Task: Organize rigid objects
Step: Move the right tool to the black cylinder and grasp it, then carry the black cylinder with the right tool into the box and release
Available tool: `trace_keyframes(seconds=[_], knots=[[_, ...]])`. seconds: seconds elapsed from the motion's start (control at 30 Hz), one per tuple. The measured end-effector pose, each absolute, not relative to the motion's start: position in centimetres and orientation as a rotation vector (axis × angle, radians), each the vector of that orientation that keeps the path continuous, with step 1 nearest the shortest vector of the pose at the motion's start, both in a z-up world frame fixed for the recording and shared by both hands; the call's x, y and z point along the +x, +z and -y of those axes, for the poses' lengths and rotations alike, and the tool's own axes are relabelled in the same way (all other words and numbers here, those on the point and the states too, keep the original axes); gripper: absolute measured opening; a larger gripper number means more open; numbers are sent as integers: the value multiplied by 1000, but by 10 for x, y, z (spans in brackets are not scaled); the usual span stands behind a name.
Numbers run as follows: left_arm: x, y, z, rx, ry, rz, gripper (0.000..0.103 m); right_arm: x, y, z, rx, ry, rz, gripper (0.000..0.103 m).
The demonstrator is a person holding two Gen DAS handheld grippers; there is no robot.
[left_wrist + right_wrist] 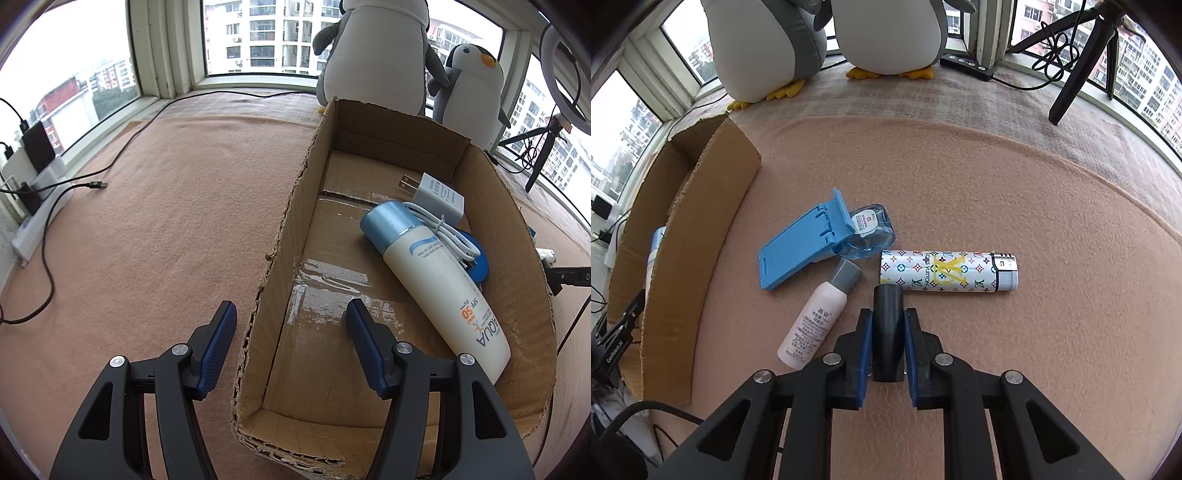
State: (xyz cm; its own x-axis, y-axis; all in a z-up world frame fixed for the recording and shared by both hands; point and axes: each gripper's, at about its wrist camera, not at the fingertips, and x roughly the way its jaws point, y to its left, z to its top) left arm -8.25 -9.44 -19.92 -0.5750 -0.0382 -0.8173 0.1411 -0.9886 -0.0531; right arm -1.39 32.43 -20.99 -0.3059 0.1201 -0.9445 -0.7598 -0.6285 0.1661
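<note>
A pinkish-tan felt cloth (155, 221) covers the whole work surface; in the left wrist view its left half lies open, crossed only by a black cable (74, 184) near the left edge. The cardboard box (284, 229) fills the right half of that view, its cut walls ragged, its floor patched with shiny clear tape and mostly bare in the lower left. In the right wrist view the box (701, 206) stands along the left edge, with open cloth across the right and upper frame. Two plush penguins (886, 33) sit at the top by the window, and a black tripod (1082, 66) stands at upper right.

Inside the box a smooth cream sunscreen bottle (436, 280) with a metallic blue cap lies slanted toward the right wall, printed "AQUA" and "SPF 50". Behind it lie a white plug adapter (437, 197) and a coiled white cable (447, 236) on something blue.

On the cloth at centre of the right wrist view lie a white cylinder (949, 271) patterned with "LOUIS VUITTON" monograms, a flat blue plastic stand (801, 247) touching a clear blue case (871, 232), and a pale pink bottle (816, 317) with grey cap and small printed text.

The left gripper (291, 317) is spread wide, straddling the box's left wall, holding nothing. The right gripper (888, 314) is clenched on a matte black cylinder (888, 325), low centre, just beside the monogram cylinder.
</note>
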Motion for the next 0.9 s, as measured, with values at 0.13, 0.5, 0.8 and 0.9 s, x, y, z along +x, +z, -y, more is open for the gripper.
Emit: trace_keyframes(seconds=[0.13, 0.5, 0.8, 0.9], knots=[[-83, -199, 94, 1395, -2696, -171, 62, -7, -205, -320, -1318, 1984, -850, 15], [-82, -199, 95, 1396, -2697, -167, 63, -16, -161, -295, -1191, 2072, -760, 15], [-83, -198, 95, 1395, -2698, -170, 63, -61, -123, -264, -1133, 2235, -726, 15], [-83, -198, 95, 1395, -2698, -170, 63, -85, -117, -254, -1136, 2287, -701, 15]])
